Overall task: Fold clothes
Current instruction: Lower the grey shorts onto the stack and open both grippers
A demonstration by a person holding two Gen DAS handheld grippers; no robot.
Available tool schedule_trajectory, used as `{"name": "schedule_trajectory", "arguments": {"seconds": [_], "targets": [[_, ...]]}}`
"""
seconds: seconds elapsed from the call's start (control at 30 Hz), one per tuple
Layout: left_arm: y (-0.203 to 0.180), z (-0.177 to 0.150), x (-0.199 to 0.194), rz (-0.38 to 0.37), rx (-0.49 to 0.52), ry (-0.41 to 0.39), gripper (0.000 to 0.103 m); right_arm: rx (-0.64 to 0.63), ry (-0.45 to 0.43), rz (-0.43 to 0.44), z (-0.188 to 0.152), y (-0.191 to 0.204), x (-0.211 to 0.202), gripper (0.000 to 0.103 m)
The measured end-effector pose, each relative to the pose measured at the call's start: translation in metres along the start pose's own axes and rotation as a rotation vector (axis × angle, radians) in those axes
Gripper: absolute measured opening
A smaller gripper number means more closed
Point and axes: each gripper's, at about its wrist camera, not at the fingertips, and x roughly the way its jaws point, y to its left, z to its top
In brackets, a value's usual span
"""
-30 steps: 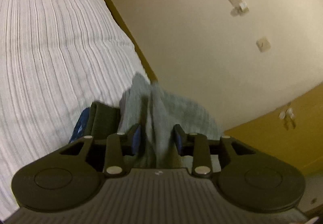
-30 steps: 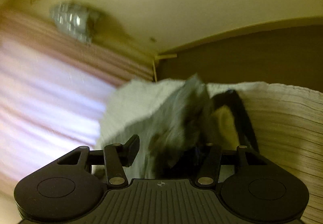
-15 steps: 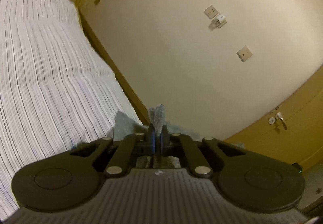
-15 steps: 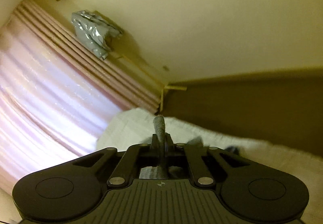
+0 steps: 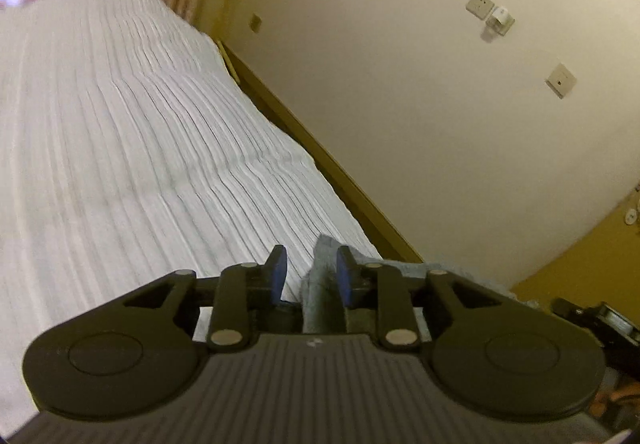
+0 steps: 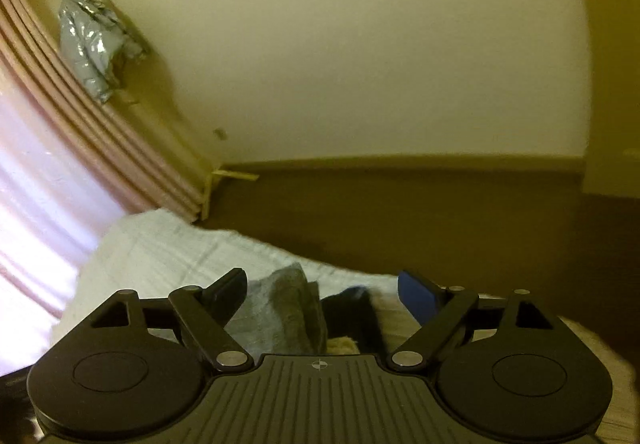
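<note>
A grey knit garment (image 5: 322, 296) lies on the white ribbed bedspread (image 5: 120, 148). My left gripper (image 5: 312, 270) is open, and a fold of the grey cloth stands between its blue pads against the right one. In the right wrist view the same grey garment (image 6: 288, 304) is bunched between the fingers of my right gripper (image 6: 320, 286), which is wide open. A dark piece of clothing (image 6: 356, 308) lies just right of it. Most of the garment is hidden under the gripper bodies.
A brown wooden bed frame (image 5: 320, 156) runs along the cream wall. Pink curtains (image 6: 48, 148) hang at the left. A silver bag (image 6: 92, 44) sits high by the curtain. Wall sockets (image 5: 490, 12) are on the wall. The other gripper's edge (image 5: 600, 320) shows at right.
Both grippers were shut on the grey garment half a second ago and have now opened. The cloth has slackened and dropped between the fingers. Both views have tilted down toward the bed.
</note>
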Motion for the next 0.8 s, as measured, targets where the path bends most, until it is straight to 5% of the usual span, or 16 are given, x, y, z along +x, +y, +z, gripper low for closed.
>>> {"name": "schedule_trajectory", "arguments": {"seconds": [0.03, 0.1, 0.27, 0.4, 0.53, 0.8], "targets": [[-0.011, -0.001, -0.007, -0.001, 0.039, 0.005, 0.020, -0.040, -0.009, -0.001, -0.002, 0.009, -0.008, 0.086], [-0.032, -0.004, -0.021, -0.002, 0.116, 0.014, 0.008, -0.144, -0.017, 0.006, -0.012, 0.031, -0.020, 0.068], [-0.083, -0.020, -0.013, -0.066, 0.294, 0.047, 0.003, -0.366, 0.015, 0.089, -0.049, 0.083, -0.008, 0.039], [-0.096, -0.031, 0.021, -0.036, 0.373, 0.014, 0.002, -0.461, 0.022, 0.099, -0.079, 0.095, 0.028, 0.037], [-0.096, -0.039, 0.051, 0.010, 0.410, 0.012, 0.002, -0.417, 0.040, 0.085, -0.092, 0.081, 0.060, 0.037], [-0.072, -0.029, 0.073, -0.040, 0.285, 0.057, 0.003, -0.320, 0.107, 0.090, -0.066, 0.076, 0.077, 0.037]]}}
